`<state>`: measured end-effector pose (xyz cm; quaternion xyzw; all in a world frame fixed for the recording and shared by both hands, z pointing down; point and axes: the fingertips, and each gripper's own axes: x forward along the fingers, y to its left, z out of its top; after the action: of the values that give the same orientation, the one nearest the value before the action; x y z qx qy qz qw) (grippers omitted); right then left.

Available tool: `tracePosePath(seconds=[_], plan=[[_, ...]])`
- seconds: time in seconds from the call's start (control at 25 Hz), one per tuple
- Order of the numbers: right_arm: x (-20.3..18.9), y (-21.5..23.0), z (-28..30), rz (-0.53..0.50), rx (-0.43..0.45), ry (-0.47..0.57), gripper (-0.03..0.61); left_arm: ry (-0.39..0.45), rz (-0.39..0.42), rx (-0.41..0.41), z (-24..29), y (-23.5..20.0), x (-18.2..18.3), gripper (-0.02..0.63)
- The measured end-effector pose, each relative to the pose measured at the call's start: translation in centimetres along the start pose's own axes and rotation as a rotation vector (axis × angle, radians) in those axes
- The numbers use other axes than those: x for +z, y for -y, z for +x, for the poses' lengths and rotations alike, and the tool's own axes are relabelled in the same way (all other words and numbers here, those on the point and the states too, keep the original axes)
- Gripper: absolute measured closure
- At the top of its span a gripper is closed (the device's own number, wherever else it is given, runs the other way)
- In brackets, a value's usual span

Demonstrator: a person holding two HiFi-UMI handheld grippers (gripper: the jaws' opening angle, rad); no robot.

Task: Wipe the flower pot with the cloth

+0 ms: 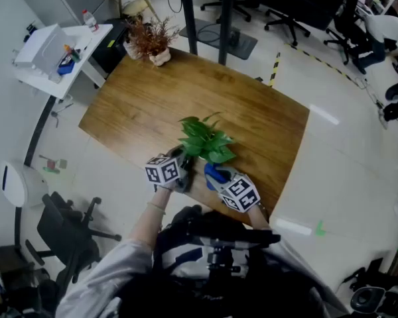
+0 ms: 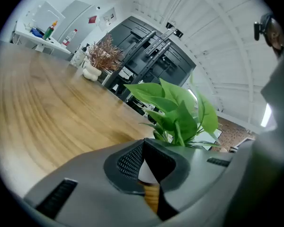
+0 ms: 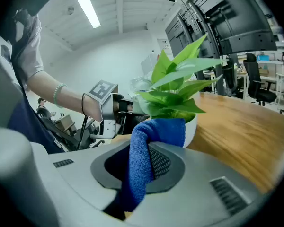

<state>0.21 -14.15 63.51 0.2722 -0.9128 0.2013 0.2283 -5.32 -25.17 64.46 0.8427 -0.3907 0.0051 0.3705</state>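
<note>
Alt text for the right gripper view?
Right hand-held gripper shut on a blue cloth, pressing it against a white flower pot holding a green plant on a wooden table. Left hand-held gripper at its far side.

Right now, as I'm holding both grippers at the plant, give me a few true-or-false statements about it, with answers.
1. The flower pot is white and holds green leaves. True.
2. The right gripper is empty. False: its jaws are shut on a blue cloth, held against the flower pot.
3. The left gripper grips the flower pot's rim. True.
4. The flower pot stands at the far corner of the table. False: it stands near the front edge; a dried plant is at the far corner.
</note>
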Motion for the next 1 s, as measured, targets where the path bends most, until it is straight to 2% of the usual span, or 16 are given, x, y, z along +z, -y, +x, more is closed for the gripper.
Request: tracePosePath(seconds=[0.28, 0.4, 0.52, 0.64, 0.8, 1.0], plan=[[-2.3, -0.2, 2.1, 0.009, 0.005, -0.094, 0.515, -0.048, 0.005, -0.015, 0.8, 0.6, -1.6, 0.606], [-2.6, -0.2, 2.4, 0.035, -0.008, -0.100, 0.515, -0.065, 0.010, -0.030, 0.7, 1.1, -2.2, 0.606], [-2.5, 0.2, 1.5, 0.080, -0.056, -0.088, 0.516, -0.075, 0.053, -0.043, 0.0, 1.9, -2.3, 0.606], [-2.3, 1.1, -0.5, 0.164, -0.142, -0.035, 0.517, -0.061, 0.097, -0.051, -1.2, 2.8, -1.8, 0.606], [-2.2, 1.9, -3.4, 0.285, -0.253, 0.054, 0.517, 0.001, 0.095, -0.069, -3.2, 4.4, -0.7, 0.606], [-0.2, 1.6, -5.6, 0.340, -0.347, 0.164, 0.517, 0.018, 0.112, -0.145, -4.8, 7.3, 0.0, 0.606]])
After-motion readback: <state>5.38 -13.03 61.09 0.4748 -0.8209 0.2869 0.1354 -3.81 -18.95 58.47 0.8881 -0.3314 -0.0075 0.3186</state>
